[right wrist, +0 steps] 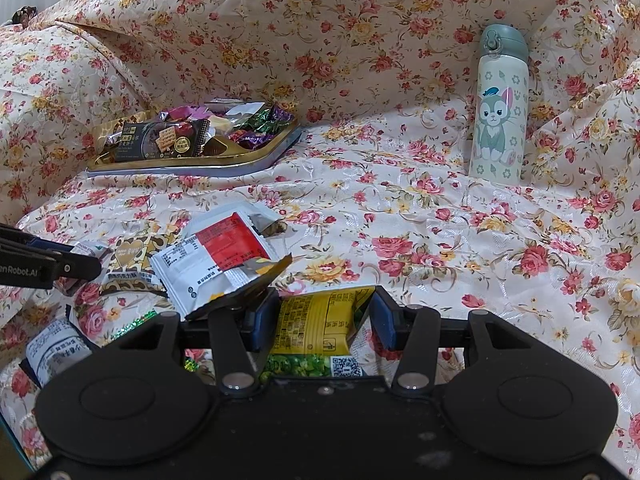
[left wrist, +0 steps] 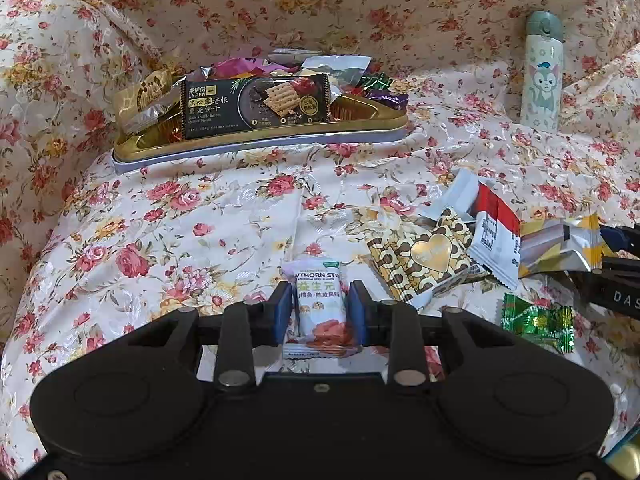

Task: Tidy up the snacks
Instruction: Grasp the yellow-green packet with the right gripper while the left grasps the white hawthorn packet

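Lying between the left claw's parted blue pads, a white hawthorn-strip packet rests on the floral cloth, and neither pad visibly presses it. At twelve o'clock from it sits the gold tray, heaped with wrapped snacks and fronted by a black cracker pack. Loose packets, a gold heart one among them, lie toward three o'clock. A yellow packet stands between the right claw's half-spread pads; whether they clamp it I cannot tell. A cat-print bottle stands upright at one o'clock.
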{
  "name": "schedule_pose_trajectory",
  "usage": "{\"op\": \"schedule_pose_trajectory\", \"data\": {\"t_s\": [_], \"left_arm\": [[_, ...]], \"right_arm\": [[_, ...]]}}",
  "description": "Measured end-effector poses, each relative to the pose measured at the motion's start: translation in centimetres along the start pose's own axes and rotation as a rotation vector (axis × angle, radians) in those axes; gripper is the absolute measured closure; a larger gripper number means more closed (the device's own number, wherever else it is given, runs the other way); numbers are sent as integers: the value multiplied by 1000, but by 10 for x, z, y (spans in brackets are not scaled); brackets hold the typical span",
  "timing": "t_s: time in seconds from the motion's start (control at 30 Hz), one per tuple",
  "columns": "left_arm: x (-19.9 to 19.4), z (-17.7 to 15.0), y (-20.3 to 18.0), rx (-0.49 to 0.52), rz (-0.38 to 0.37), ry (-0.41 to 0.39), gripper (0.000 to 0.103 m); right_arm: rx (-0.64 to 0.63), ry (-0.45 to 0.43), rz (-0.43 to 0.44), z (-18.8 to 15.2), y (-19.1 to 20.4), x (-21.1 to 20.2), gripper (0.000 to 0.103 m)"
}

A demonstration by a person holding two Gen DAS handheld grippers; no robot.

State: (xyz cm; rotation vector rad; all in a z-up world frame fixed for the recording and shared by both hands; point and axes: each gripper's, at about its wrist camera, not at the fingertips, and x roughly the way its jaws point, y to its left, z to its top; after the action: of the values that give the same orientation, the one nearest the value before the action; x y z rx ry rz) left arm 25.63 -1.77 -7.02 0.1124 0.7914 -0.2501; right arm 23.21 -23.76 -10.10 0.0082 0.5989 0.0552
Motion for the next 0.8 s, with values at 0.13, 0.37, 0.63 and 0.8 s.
{"op": "schedule_pose_trajectory", "data": {"t_s": [0.13,0.37,0.63,0.8], "left_arm": [[-1,-1,-1,-2,5,-8,63],[-1,-2,0,-12,2,-17,63],[0,-1,0,-6,3,-11,63],[0,-1,0,-5,5,-6,63]], "right_arm": [[-9,1,-9,0,1,0,52],[-28,6,-24,0,3,1,52],[-45,32,-40,2,4,-1,49],[-47,54,-64,0,4,-8,49]]}}
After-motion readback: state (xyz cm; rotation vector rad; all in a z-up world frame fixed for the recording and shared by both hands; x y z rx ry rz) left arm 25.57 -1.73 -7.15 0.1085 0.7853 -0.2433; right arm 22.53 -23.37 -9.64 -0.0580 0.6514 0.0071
